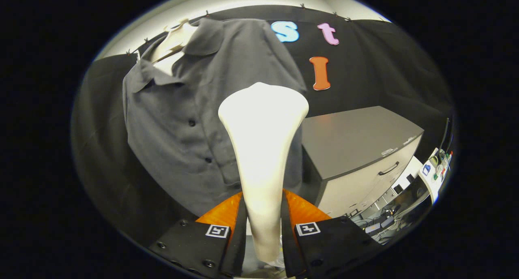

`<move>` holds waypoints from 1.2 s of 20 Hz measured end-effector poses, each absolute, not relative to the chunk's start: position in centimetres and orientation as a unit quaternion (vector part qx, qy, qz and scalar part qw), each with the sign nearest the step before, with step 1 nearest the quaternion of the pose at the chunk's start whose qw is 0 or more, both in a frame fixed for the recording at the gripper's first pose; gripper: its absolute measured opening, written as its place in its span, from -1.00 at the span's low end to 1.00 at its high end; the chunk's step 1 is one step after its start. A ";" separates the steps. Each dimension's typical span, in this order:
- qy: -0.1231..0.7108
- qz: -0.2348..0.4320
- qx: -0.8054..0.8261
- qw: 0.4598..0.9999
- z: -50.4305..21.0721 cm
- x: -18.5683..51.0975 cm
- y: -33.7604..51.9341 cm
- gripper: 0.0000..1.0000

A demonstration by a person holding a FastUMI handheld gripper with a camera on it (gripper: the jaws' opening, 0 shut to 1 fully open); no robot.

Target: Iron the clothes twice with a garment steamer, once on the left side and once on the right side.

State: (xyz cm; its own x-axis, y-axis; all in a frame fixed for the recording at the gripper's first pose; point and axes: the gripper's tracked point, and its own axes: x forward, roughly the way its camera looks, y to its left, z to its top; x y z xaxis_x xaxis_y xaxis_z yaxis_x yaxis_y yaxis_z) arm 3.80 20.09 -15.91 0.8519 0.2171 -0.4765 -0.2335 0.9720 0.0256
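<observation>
Between the jaws: white plastic garment steamer (pixel 262 149), slim handle flaring to a wide head, gripper (pixel 262 224) clamped on the handle from both sides.
Steamer stands upright, its head over the lower front of the dark grey short-sleeved button-up shirt (pixel 178 121), right of the button line; contact with the fabric can't be judged. Shirt hangs on a pale mannequin bust (pixel 176 37) against the black cloth wall. Grey-topped cabinet with a drawer handle (pixel 361 149) sits beside the shirt, beyond the right finger.
</observation>
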 end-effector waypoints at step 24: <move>0.080 0.137 -0.017 0.987 7.7 12.1 -2.6 -0.09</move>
